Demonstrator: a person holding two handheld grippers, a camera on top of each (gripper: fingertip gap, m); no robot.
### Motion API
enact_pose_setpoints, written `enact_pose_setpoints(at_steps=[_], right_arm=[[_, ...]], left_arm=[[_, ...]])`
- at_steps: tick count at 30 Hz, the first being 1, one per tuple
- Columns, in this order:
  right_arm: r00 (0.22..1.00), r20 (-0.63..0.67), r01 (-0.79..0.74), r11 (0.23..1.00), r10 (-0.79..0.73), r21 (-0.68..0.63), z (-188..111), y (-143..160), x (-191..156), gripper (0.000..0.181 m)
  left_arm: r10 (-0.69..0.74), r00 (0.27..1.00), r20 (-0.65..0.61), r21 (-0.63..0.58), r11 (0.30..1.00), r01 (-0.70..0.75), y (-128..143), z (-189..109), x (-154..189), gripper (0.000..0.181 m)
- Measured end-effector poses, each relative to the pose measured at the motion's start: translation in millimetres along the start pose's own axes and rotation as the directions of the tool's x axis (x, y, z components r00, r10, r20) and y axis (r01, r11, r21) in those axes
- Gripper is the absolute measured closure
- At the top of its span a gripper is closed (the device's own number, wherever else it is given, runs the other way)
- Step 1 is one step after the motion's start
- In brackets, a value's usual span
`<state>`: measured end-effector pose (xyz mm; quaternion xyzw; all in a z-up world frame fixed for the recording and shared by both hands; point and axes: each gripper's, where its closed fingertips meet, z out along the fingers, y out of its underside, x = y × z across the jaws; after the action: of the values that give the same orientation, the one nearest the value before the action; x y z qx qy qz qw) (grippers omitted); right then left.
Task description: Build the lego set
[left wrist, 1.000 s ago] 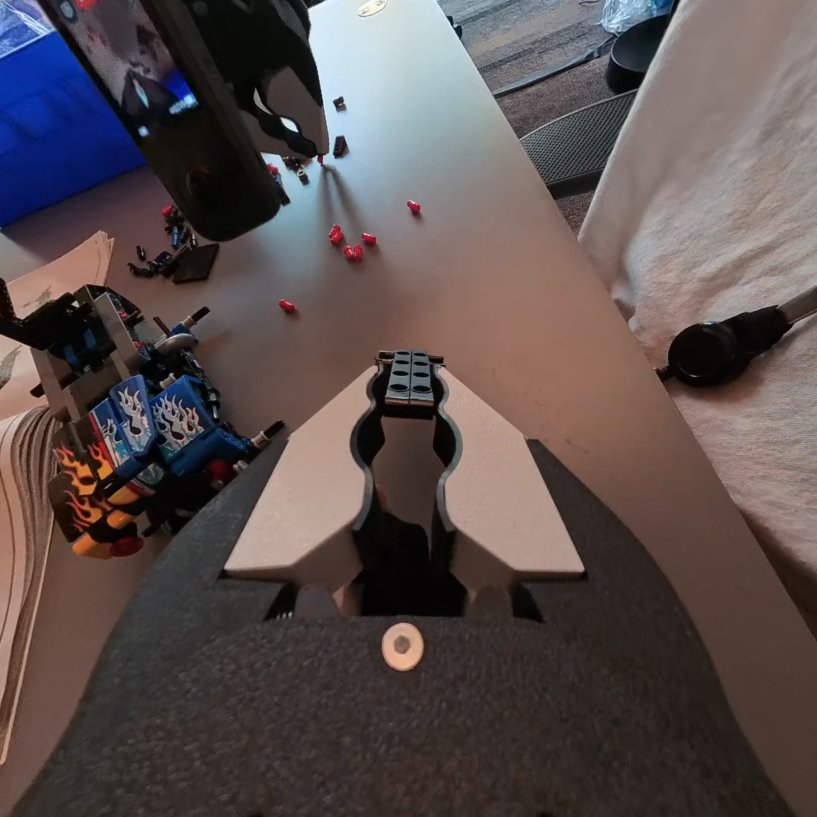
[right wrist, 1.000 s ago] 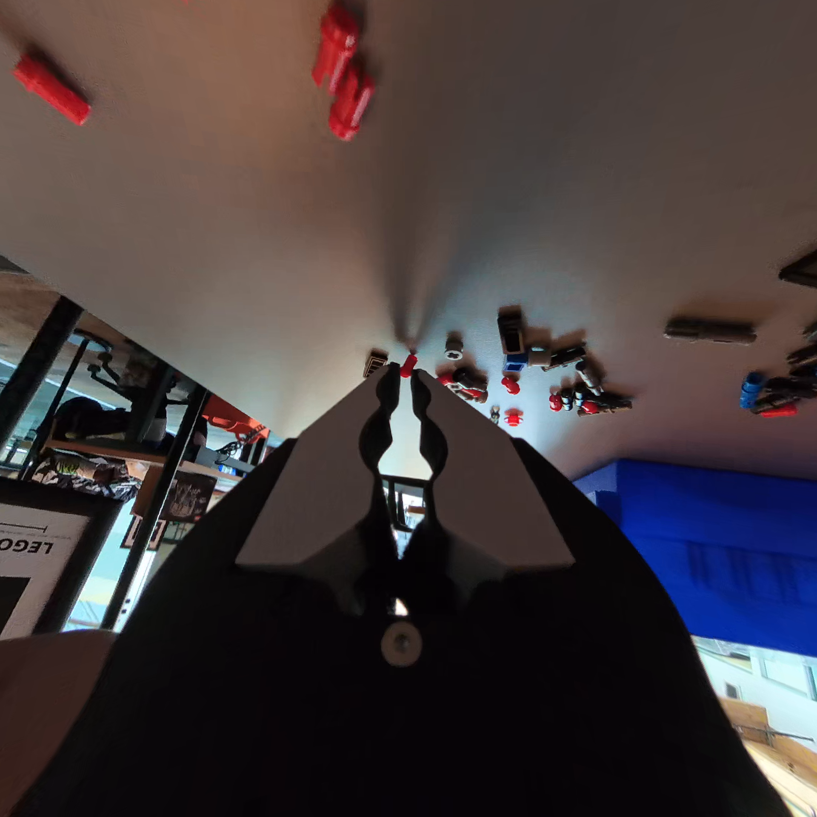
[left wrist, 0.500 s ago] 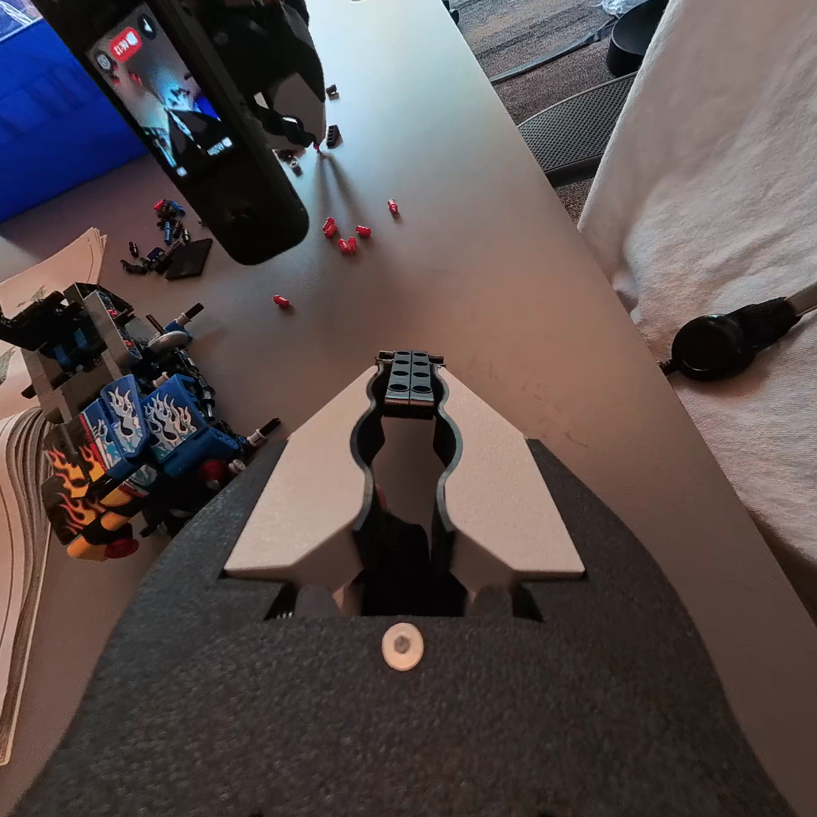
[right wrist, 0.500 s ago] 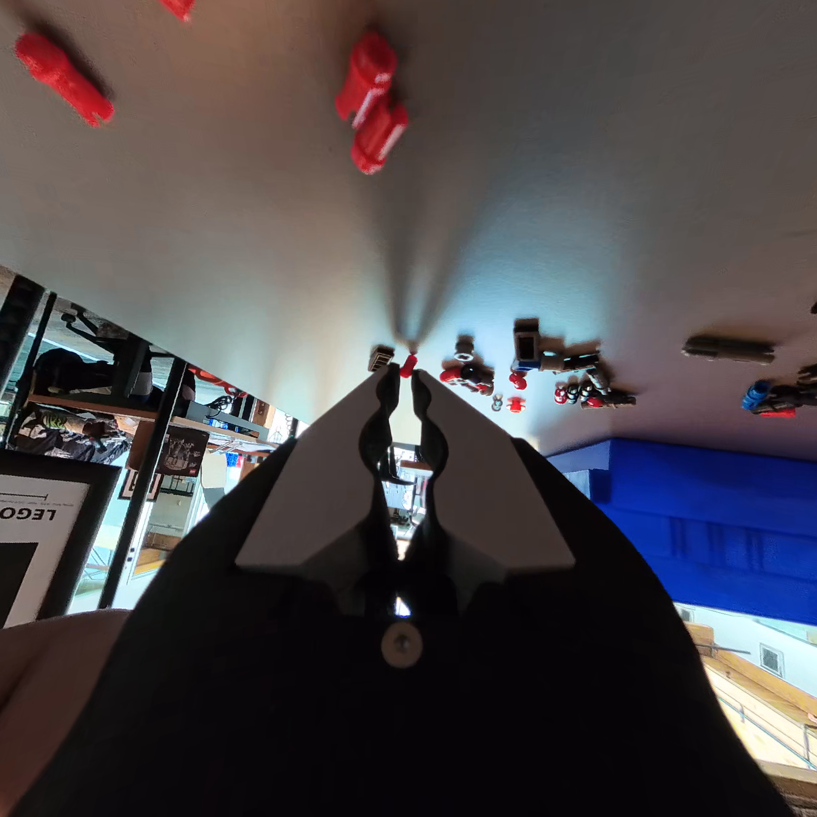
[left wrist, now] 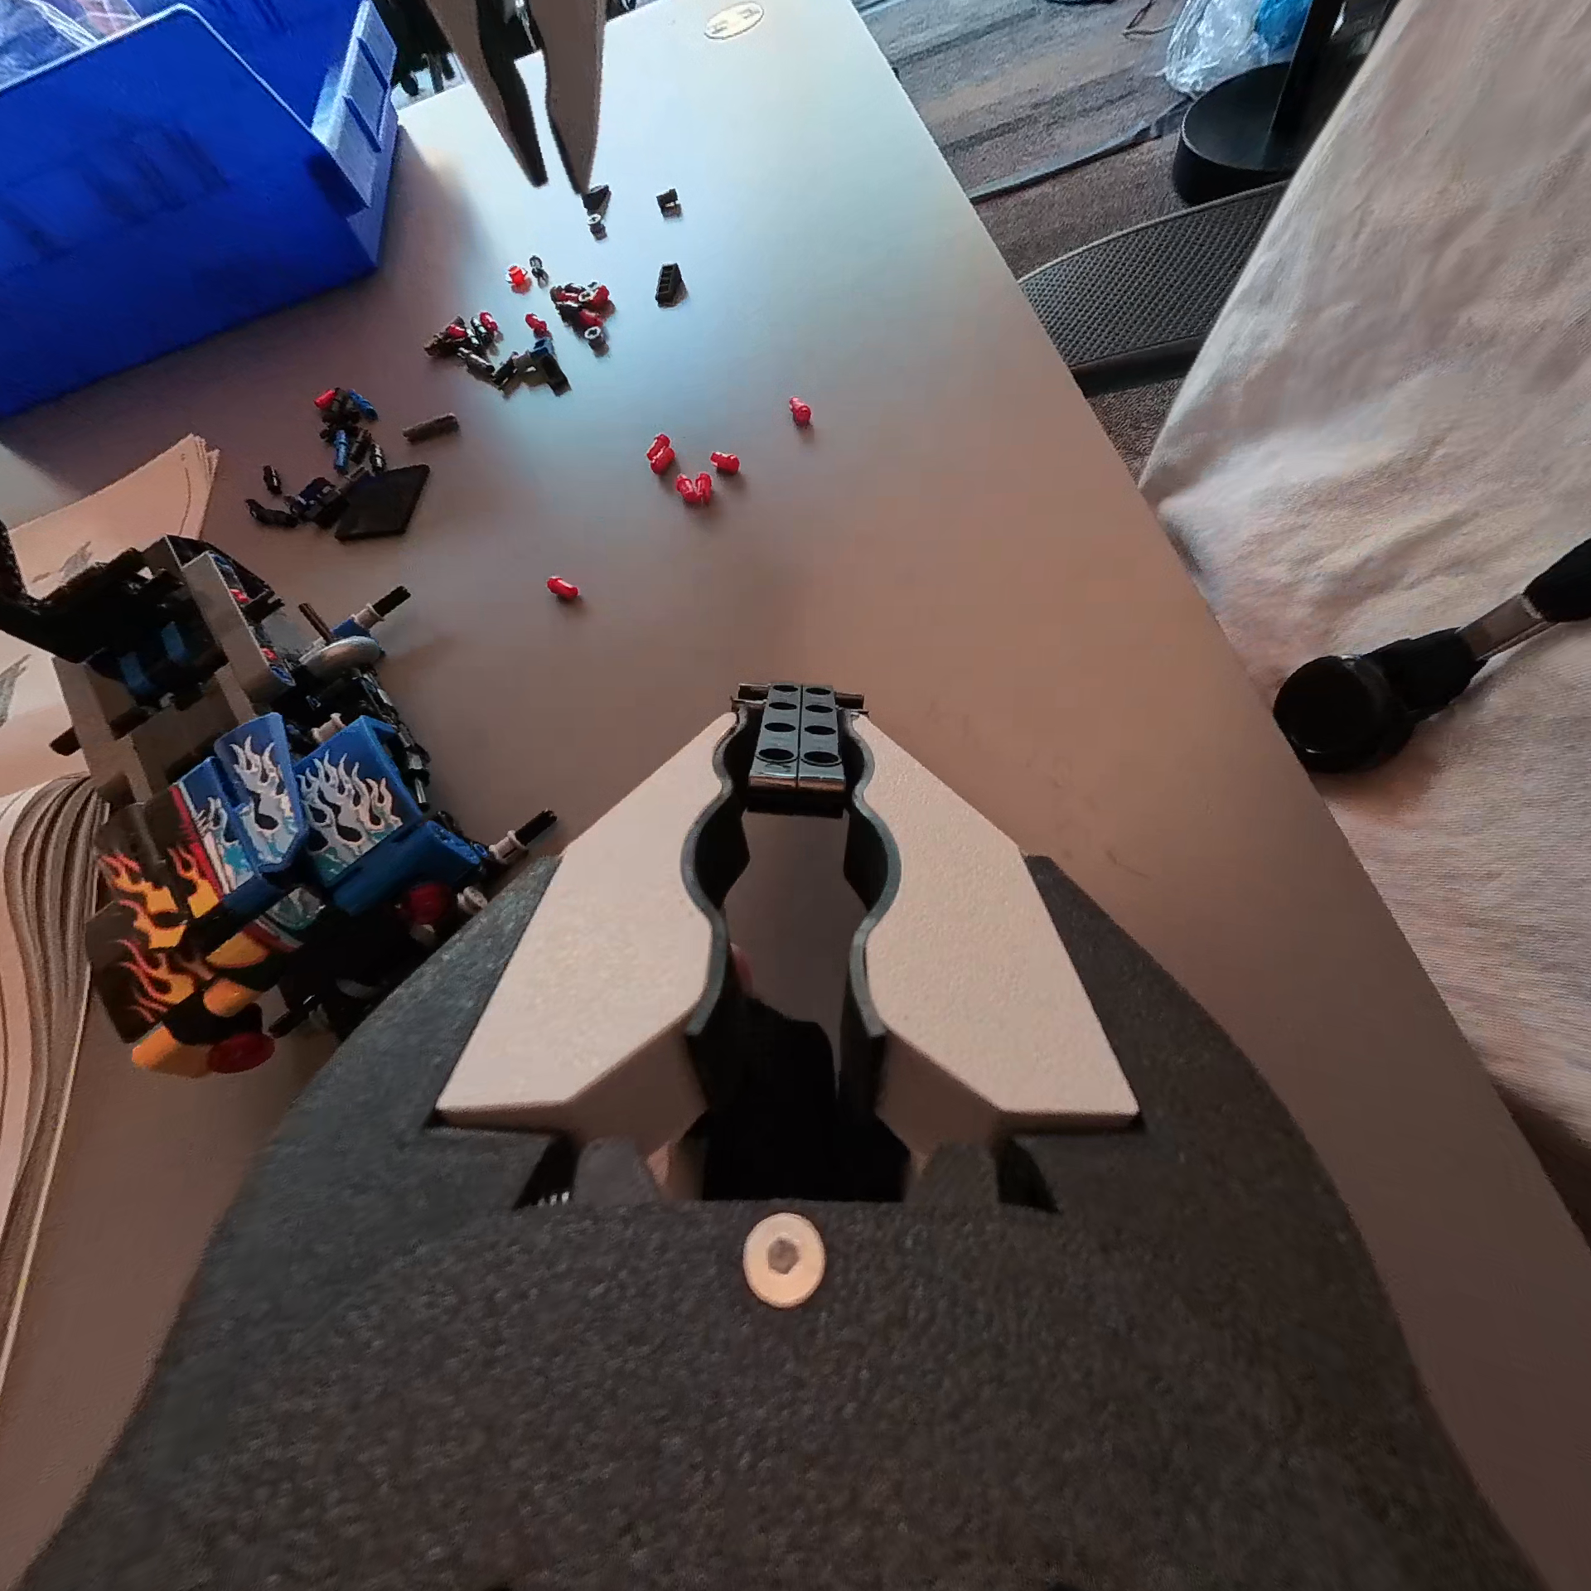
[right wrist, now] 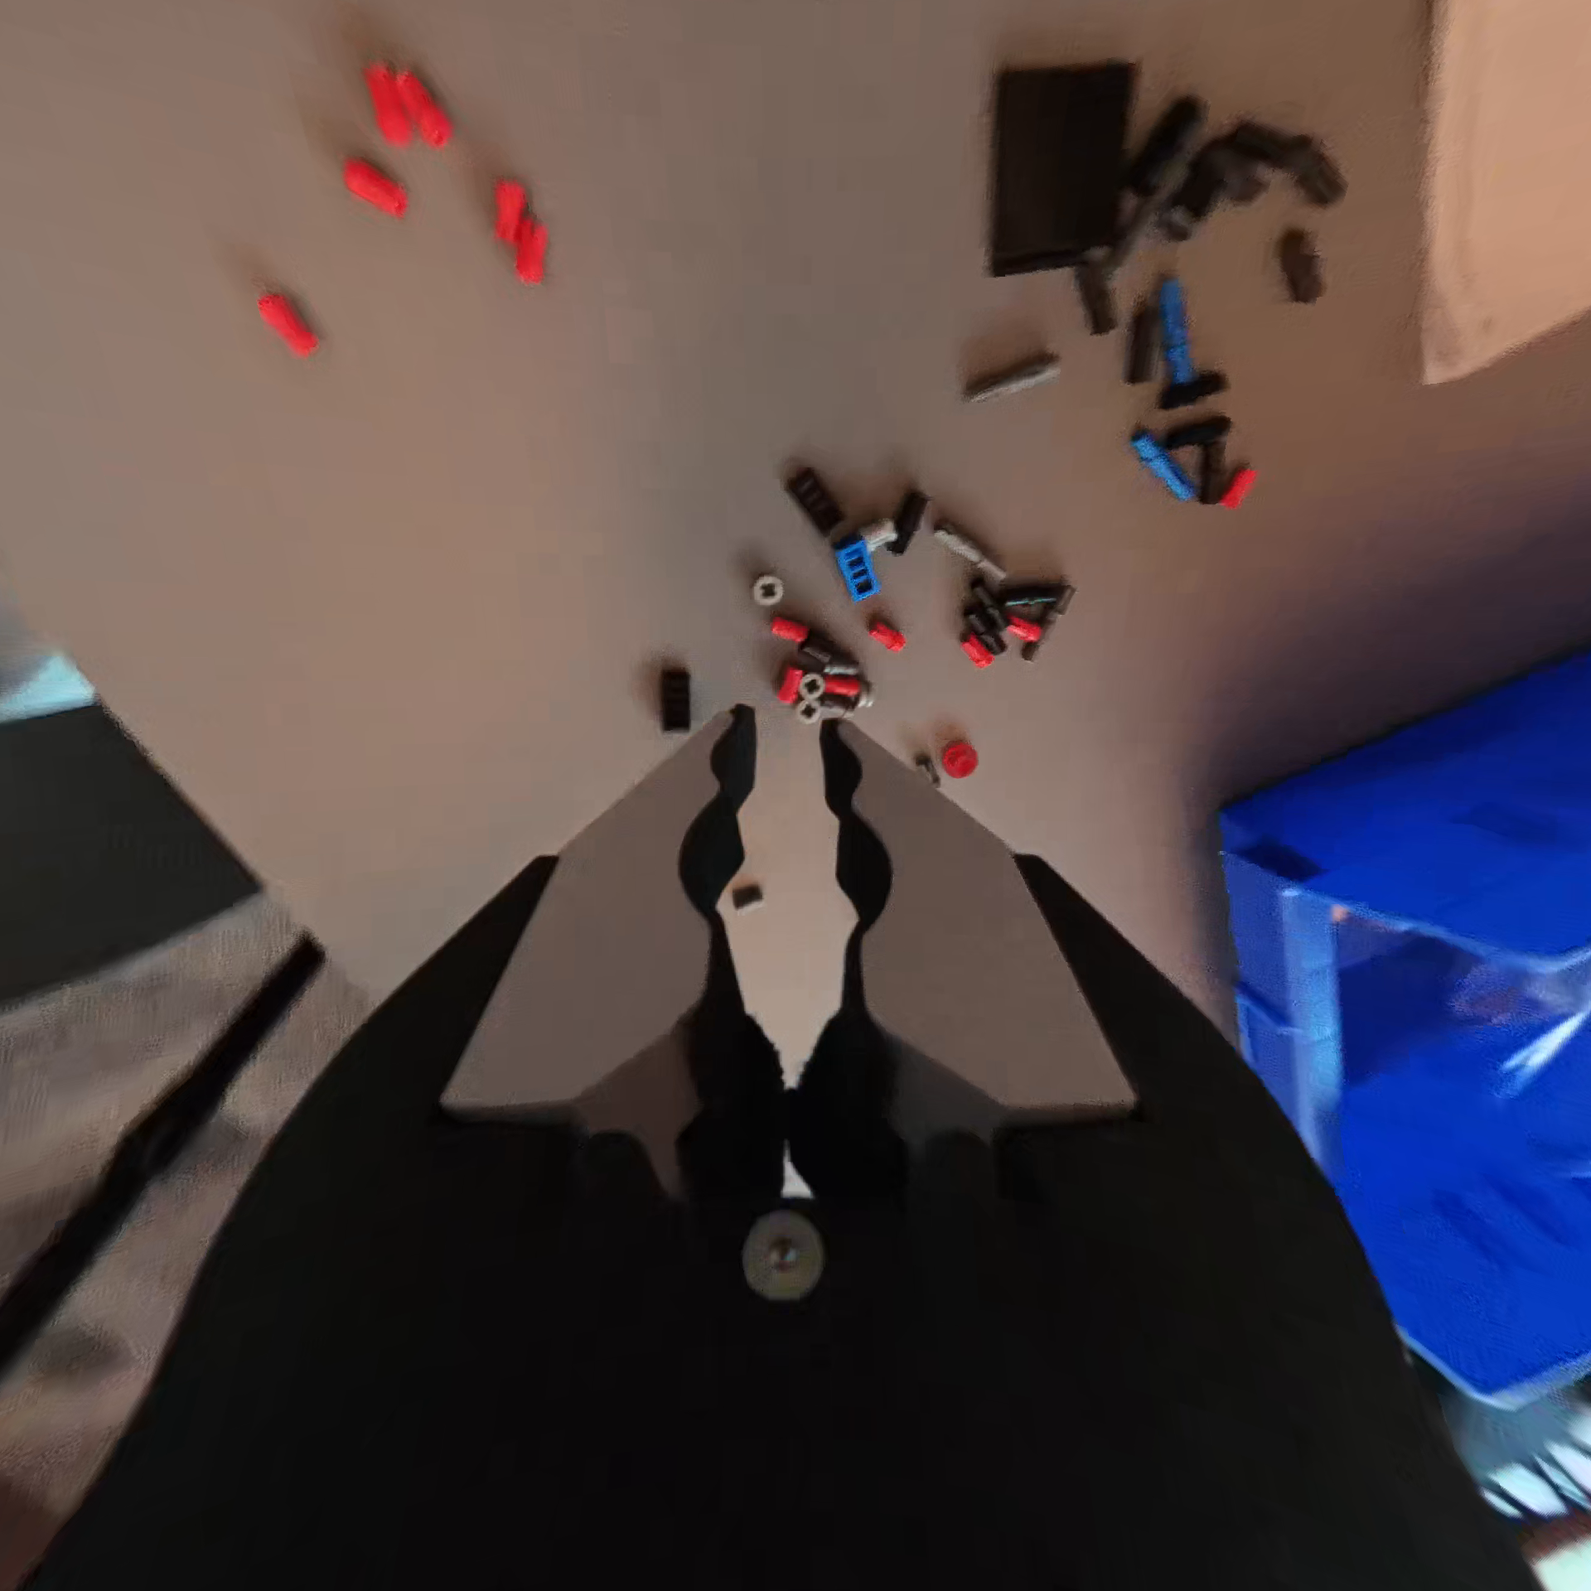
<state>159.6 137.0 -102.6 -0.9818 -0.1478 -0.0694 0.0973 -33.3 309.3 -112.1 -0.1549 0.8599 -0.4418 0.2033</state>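
Note:
My left gripper (left wrist: 796, 719) is shut on a short black beam with holes (left wrist: 796, 745) and holds it just above the grey table (left wrist: 947, 560). A part-built model with flame-printed blue and black panels (left wrist: 250, 826) stands to its left. My right gripper (right wrist: 785, 723) hangs over a pile of small red, black and blue parts (right wrist: 826, 671); its jaws stand slightly apart with nothing between them. It shows at the far end of the table in the left wrist view (left wrist: 560, 176). Several loose red pins (left wrist: 689, 469) lie mid-table and also show in the right wrist view (right wrist: 516, 232).
A blue bin (left wrist: 172, 198) stands at the far left, also in the right wrist view (right wrist: 1420, 990). A black square plate (left wrist: 383, 514) lies by more small parts. Paper sheets (left wrist: 112, 516) lie behind the model. A white cloth (left wrist: 1377, 344) with a black round tool (left wrist: 1343, 706) lies past the table's right edge.
My right gripper held a small red pin; now its jaws are apart, the pin is gone and it has swung to look down on the parts pile. The left gripper kept still.

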Motion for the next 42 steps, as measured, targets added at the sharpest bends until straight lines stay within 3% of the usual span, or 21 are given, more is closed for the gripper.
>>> enact_pose_setpoints(at_steps=[1,5,9,19,32,35,37,39,42], right_arm=[[0.998,-0.012,-0.055,0.996,0.056,0.076,3.4,0.9,1.4,0.168],[0.965,0.067,-0.261,0.919,0.253,0.296,15.7,-1.4,-3.4,0.166],[0.963,-0.017,-0.241,0.888,0.269,0.391,25.6,-1.5,0.2,0.168],[0.965,0.004,-0.243,0.893,0.261,0.379,43.6,-5.9,-0.4,0.166],[0.971,-0.004,-0.219,0.893,0.240,0.394,40.9,-10.3,-3.2,0.173],[0.979,-0.066,-0.141,0.878,0.192,0.457,19.4,-32.4,-13.3,0.173],[0.977,-0.183,0.009,0.841,0.107,0.541,-3.6,-68.9,-30.9,0.173],[0.944,-0.316,0.134,0.761,0.098,0.635,-29.1,-112.4,-45.3,0.173],[0.921,-0.358,0.211,0.580,0.151,0.787,-57.3,-173.5,-74.5,0.173]], left_arm=[[0.000,1.000,0.000,0.003,1.000,0.000,-0.9,0.0,0.2,0.166],[0.012,1.000,0.006,0.006,1.000,-0.012,-3.8,-0.6,1.2,0.166],[0.014,1.000,-0.003,0.009,1.000,-0.014,-5.1,-0.1,4.1,0.166],[0.018,1.000,-0.002,0.003,1.000,-0.018,-3.5,-0.2,3.8,0.166],[0.020,1.000,-0.005,0.000,1.000,-0.020,-2.1,1.0,4.6,0.166],[-0.018,0.999,0.040,0.024,1.000,0.017,-6.7,-0.8,-4.7,0.166],[-0.093,0.992,0.086,0.093,0.992,0.085,-16.1,-5.4,-16.9,0.166],[-0.187,0.979,0.087,0.189,0.968,0.168,-27.5,-12.4,-25.4,0.166],[-0.275,0.959,0.062,0.291,0.924,0.247,-39.0,-21.2,-32.4,0.166]])
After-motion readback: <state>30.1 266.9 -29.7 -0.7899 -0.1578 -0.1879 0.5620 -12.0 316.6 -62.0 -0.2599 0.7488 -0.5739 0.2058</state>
